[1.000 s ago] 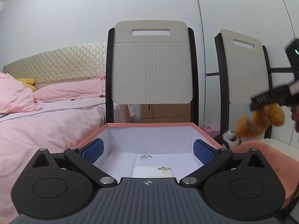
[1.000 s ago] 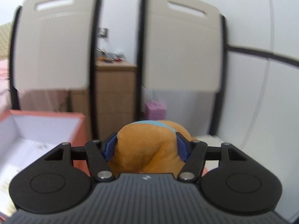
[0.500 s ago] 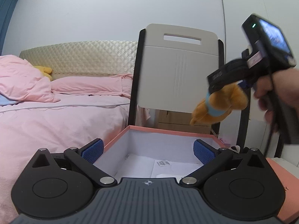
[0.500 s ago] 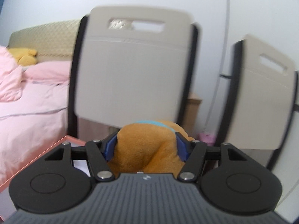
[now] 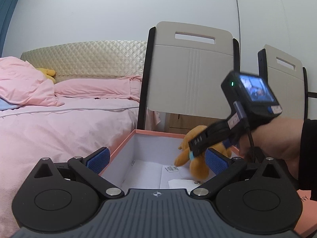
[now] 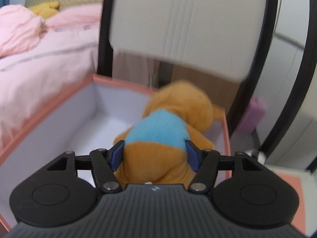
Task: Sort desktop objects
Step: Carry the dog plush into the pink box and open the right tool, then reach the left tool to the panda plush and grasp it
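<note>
An orange plush bear in a blue shirt [image 6: 164, 130] hangs inside the pink box with white walls [image 6: 59, 109]. My right gripper [image 6: 154, 155] is shut on the bear's waist. In the left wrist view the bear [image 5: 195, 158] sits low at the box's right side, over paper slips on the floor of the box [image 5: 150, 134]. My left gripper [image 5: 157, 160] is open and empty, its blue pads [image 5: 99, 158] spread at the box's near edge.
Two beige chairs with black frames [image 5: 190, 71] stand behind the box. A bed with pink bedding [image 5: 65, 115] lies to the left. A pink lid [image 5: 305, 208] lies at the right. A wooden cabinet [image 5: 184, 121] stands behind the chair.
My right gripper has carried the bear from the right, over the box and down into it. The left gripper has stayed open at the box.
</note>
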The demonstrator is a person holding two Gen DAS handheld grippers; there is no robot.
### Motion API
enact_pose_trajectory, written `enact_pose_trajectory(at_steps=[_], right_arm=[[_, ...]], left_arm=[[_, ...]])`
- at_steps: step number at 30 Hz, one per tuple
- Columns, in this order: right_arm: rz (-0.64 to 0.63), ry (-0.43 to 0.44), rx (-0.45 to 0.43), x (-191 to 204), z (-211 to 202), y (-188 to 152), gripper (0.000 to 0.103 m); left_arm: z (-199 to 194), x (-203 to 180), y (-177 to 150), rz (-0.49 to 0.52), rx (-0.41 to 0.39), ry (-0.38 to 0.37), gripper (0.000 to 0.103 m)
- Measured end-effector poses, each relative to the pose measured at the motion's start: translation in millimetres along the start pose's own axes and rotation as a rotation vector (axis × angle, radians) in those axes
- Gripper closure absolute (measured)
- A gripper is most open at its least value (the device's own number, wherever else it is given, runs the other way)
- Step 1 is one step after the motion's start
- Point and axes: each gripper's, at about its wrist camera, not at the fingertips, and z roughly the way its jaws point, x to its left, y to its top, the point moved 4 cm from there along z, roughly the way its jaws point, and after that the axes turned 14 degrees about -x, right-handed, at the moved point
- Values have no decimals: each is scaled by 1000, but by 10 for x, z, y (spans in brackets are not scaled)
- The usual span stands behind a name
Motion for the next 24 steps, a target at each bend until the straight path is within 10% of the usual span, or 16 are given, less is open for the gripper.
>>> enact_pose_trajectory(at_steps=[8, 12, 24], right_arm=[[95, 37, 65, -122, 45, -181, 23], [114, 62, 0, -149, -160, -155, 9], [127, -52, -309, -535, -1361, -97, 9]], left_arm=[[2, -18, -11, 1, 9, -3, 0], [-22, -46, 1, -1, 5, -13, 0], [-58, -183, -21, 16, -5, -41, 0]])
